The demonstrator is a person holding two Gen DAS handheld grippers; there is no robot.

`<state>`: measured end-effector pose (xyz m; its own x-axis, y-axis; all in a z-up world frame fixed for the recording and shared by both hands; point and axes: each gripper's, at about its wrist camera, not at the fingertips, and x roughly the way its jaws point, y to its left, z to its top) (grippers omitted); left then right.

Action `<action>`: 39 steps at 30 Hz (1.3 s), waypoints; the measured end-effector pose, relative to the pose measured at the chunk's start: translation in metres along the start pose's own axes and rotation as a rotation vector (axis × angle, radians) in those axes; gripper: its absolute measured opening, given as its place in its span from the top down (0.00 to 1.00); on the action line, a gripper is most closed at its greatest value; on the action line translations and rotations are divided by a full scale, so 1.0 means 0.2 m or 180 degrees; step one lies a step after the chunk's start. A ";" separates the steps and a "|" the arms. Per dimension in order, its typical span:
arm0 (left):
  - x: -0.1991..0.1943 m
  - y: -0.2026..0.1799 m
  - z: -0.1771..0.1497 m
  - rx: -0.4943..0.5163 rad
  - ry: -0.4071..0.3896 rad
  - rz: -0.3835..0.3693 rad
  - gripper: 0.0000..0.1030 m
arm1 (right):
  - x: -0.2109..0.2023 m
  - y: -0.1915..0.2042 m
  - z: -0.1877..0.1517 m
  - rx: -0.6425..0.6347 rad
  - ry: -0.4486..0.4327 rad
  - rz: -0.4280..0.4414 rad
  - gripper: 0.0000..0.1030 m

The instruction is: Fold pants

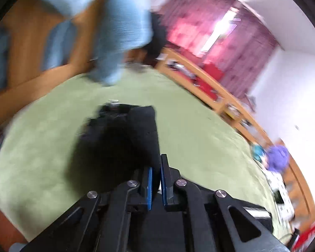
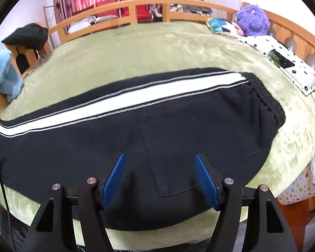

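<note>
left gripper (image 1: pixel 156 180) clamps blurred black pants (image 2: pixel 136 130) (apparently); right gripper (image 2: pixel 159 178) gapes, empty.

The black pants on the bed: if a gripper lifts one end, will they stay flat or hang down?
Probably hang: the black pants lie limp, following the green blanket. Their thick fabric and elastic waistband suggest some weight. The plush blanket may resist sliding.

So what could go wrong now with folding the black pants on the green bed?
1. The left gripper looks shut on the leg end of the pants. Only a little cloth seems pinched, so it might slip out when lifted.
2. The right gripper is open above the pocket and holds nothing down, so the whole pants could slide across the green blanket instead of folding.
3. The left view is blurry, so the fold may land crooked.
</note>
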<state>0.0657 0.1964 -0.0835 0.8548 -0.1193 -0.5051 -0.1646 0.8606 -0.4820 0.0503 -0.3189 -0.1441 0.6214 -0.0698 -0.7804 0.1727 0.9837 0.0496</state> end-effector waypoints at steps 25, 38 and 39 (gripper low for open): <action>-0.15 0.27 -0.01 -0.0265 -0.0241 0.0740 0.94 | -0.04 -0.43 -0.22 0.0580 0.0136 0.0000 0.34; 0.02 0.69 -0.11 -0.0290 0.0787 0.1550 0.85 | 0.04 0.22 -0.05 -0.0358 0.0194 0.0149 0.34; -0.02 0.65 -0.11 -0.0232 0.0815 0.1417 0.85 | 0.04 0.25 -0.04 -0.0395 0.0190 0.0165 0.34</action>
<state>0.0304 0.2969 -0.1606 0.5478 0.1252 -0.8272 -0.5265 0.8200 -0.2245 0.0579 -0.2697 -0.1520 0.5799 -0.0119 -0.8146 0.0433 0.9989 0.0162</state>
